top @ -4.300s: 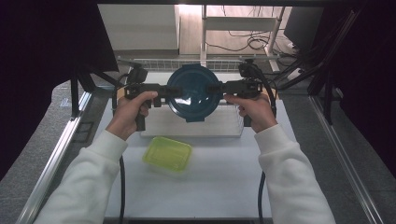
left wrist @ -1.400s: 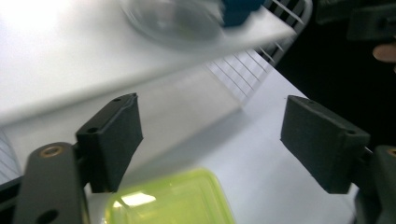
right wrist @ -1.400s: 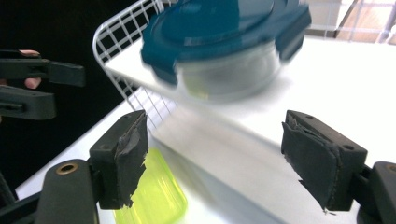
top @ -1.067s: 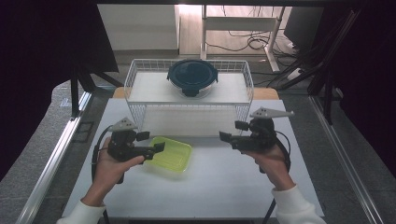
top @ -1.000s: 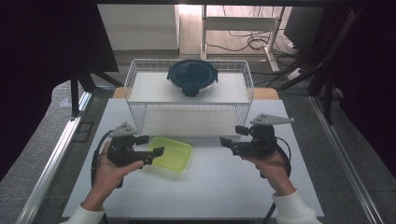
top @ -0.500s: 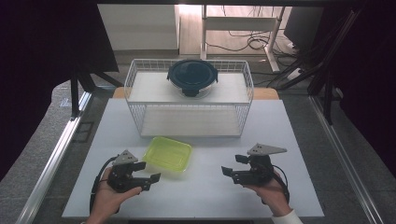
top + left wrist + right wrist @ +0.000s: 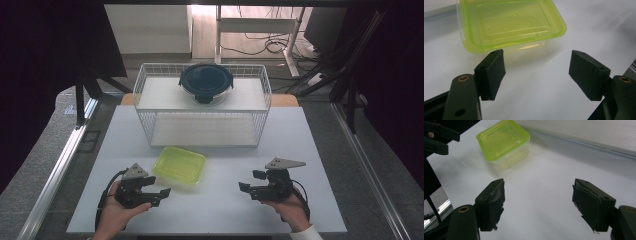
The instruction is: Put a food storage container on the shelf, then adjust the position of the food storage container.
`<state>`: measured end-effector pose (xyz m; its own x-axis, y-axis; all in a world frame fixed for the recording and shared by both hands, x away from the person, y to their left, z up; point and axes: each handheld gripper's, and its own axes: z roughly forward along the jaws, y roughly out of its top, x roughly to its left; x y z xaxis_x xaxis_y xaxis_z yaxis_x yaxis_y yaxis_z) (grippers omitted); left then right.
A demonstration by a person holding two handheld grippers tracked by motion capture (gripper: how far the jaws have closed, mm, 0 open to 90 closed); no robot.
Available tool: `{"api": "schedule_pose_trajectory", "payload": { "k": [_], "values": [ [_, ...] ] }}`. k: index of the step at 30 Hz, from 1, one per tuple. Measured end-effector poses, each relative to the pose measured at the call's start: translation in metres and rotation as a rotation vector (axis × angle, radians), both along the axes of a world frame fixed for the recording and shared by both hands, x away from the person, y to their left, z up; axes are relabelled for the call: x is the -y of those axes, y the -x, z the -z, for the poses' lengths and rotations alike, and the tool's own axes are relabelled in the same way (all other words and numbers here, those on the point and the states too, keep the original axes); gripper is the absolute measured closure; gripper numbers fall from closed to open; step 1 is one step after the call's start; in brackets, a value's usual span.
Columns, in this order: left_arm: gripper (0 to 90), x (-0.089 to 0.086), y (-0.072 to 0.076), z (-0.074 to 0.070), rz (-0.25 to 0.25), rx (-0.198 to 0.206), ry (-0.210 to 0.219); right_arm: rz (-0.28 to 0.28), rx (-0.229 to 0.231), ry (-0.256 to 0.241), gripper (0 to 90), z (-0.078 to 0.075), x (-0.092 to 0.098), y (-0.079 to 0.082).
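A yellow-green lidded plastic box (image 7: 179,165) lies on the white table, in front of the wire basket. My left gripper (image 7: 161,195) is held low at the table's front left, open and empty, with the box (image 7: 509,23) just beyond its jaws. My right gripper (image 7: 243,187) is at the front right, open and empty, jaws pointing left towards the box (image 7: 503,142). A dark round lidded container (image 7: 205,82) rests on top of the white wire basket (image 7: 150,126) at the back.
The white table (image 7: 320,165) ends close behind my hands at the front edge. Metal rails run along both sides of the table. The other hand's gripper (image 7: 437,135) appears at the top left of the right gripper view.
Both grippers let go of the dark round container, now resting on the basket, and drew back towards the front edge of the table. The green box has not moved.
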<state>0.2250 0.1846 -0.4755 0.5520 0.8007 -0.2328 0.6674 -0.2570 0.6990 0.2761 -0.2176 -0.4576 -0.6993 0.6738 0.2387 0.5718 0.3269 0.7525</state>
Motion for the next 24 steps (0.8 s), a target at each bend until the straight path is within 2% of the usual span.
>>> {"api": "schedule_pose_trajectory", "payload": {
  "k": [5,13,17,21,24],
  "values": [
    [27.8,-0.004,-0.003,-0.001,-0.012,-0.004,0.010,0.002,-0.002,-0.003,26.2,0.000,0.001,0.000],
    [27.7,-0.014,-0.010,-0.018,-0.045,0.025,0.042,0.013,-0.016,0.001,26.5,0.000,0.002,-0.001],
    [27.8,-0.016,-0.017,-0.021,-0.044,0.015,0.036,0.025,-0.025,0.006,27.1,0.001,0.004,-0.003],
    [28.4,-0.020,-0.030,-0.021,-0.066,0.003,0.010,0.036,-0.028,0.004,27.9,0.001,0.005,-0.004],
    [30.2,-0.025,-0.041,-0.019,-0.084,-0.014,0.009,0.040,-0.027,0.004,28.0,0.002,0.007,-0.005]
  ]
}}
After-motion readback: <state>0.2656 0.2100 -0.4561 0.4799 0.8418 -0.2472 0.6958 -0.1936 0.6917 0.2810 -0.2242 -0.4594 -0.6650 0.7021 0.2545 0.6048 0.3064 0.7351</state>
